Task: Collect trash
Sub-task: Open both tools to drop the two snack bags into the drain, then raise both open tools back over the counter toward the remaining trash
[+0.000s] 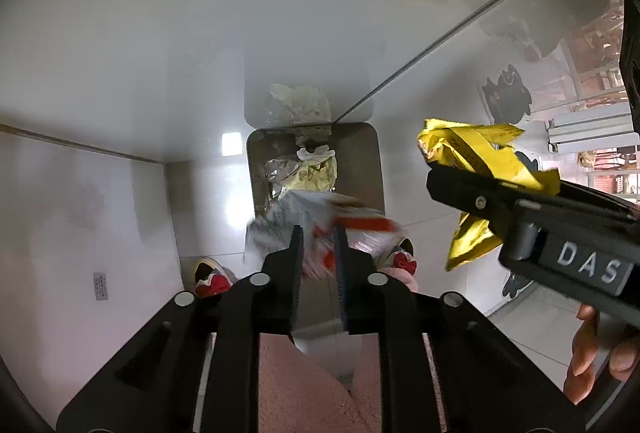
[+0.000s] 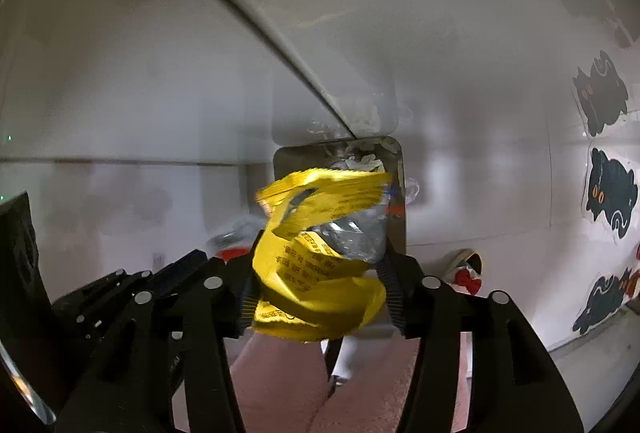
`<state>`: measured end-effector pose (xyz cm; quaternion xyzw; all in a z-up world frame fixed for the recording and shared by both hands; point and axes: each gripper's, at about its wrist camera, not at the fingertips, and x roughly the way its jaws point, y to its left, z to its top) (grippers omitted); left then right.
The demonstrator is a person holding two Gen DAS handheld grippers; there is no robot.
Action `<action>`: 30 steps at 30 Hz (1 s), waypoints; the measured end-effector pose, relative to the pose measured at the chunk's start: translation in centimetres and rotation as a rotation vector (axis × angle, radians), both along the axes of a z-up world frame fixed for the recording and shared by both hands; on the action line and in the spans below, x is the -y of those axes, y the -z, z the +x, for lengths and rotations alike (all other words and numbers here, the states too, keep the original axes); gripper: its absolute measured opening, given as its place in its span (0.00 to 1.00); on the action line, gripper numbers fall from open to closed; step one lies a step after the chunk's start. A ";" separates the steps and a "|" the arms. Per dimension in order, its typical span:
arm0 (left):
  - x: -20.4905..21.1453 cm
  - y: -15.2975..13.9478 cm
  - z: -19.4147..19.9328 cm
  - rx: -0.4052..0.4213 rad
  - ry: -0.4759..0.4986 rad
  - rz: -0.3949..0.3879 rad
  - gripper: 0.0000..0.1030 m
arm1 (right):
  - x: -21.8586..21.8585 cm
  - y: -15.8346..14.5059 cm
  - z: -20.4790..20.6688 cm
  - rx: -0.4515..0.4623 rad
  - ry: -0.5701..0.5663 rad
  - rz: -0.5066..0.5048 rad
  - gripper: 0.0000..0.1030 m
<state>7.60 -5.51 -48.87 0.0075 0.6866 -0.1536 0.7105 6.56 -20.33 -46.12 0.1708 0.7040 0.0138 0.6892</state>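
The left gripper [image 1: 318,233] was seen over the open trash bin [image 1: 372,169], its fingers drawn close together and pinching a blurred white-and-orange wrapper [image 1: 352,229]. Print on that wrapper could not be read because of motion blur. The wrapper was positioned above the near edge of the bin opening.

The right gripper [image 2: 320,265] was clamped on a crumpled yellow wrapper [image 2: 316,257], held just right of the bin in the left wrist view [image 1: 476,161] and in front of it in the right wrist view. Rows of small dark print were visible on the yellow wrapper – too small and creased to be read. A silver inner lining was exposed at its upper right.

On the body of the right gripper the white letters "DAS" [image 1: 588,265] were legible; the rest of the marking was cut off by the frame edge.

Inside the bin, earlier trash [image 1: 308,173] was present – pale yellow and clear crumpled pieces. The bin [image 2: 400,193] stood against a white wall. Black cat stickers [image 2: 610,189] were fixed to the wall on the right. Slippers with red bows [image 1: 404,261] were seen on the floor beside the bin.
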 end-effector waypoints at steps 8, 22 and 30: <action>-0.4 -0.5 0.1 0.008 -0.019 0.000 0.48 | 0.6 0.3 0.2 0.007 0.025 -0.014 0.71; -3.0 -6.7 -1.2 0.127 -0.012 0.036 0.92 | 1.3 -6.3 -1.9 0.138 0.000 -0.080 0.94; -4.4 -15.5 -2.1 0.305 -0.014 0.017 0.92 | 3.1 -15.3 -3.3 0.322 -0.017 -0.140 0.94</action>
